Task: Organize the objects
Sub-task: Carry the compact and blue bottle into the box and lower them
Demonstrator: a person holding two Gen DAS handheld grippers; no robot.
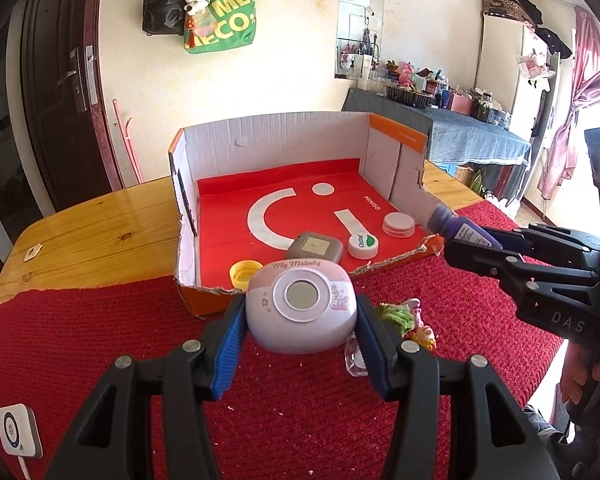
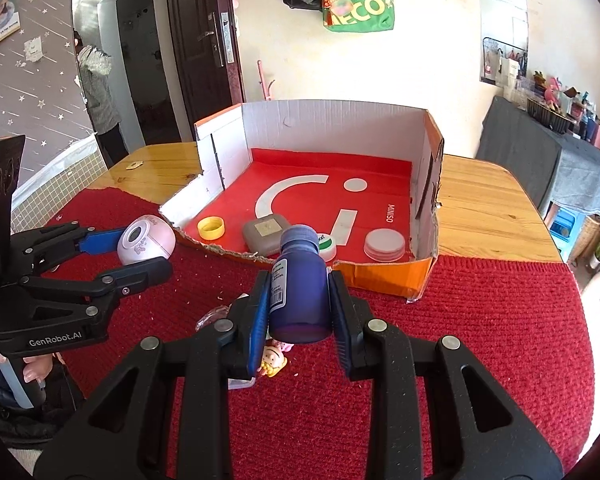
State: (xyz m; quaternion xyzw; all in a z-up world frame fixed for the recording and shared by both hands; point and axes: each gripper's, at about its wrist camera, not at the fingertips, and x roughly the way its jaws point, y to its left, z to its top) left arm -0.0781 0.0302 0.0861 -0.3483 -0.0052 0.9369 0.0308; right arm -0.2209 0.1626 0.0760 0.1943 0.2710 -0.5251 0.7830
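- The left gripper (image 1: 300, 316), black with blue finger pads, is clamped on a rounded pale pink "My Melody" case with a grey round window (image 1: 301, 305), one pad pressed on each side; the case hangs above the red knitted mat (image 1: 100, 340), just in front of the box's torn front edge
- The right gripper (image 2: 299, 300) is clamped on a dark purple plastic bottle with a purple screw cap (image 2: 298, 280), held on its side with the cap pointing toward the box and the base toward the camera
- The open white-walled cardboard box with orange outer sides (image 2: 324, 120) stands on the wooden table (image 2: 484, 208), its front resting on the mat
- Inside, on the red liner: a yellow bottle cap (image 2: 211, 227), a grey square case (image 2: 266, 231), a white and green cap (image 1: 363, 243) and a flat white round lid (image 2: 384, 243), all near the front
- On the mat below the grippers lie a small doll figure (image 2: 274, 362), a green fuzzy toy (image 1: 398, 314) and a clear plastic piece (image 1: 354, 358), close together
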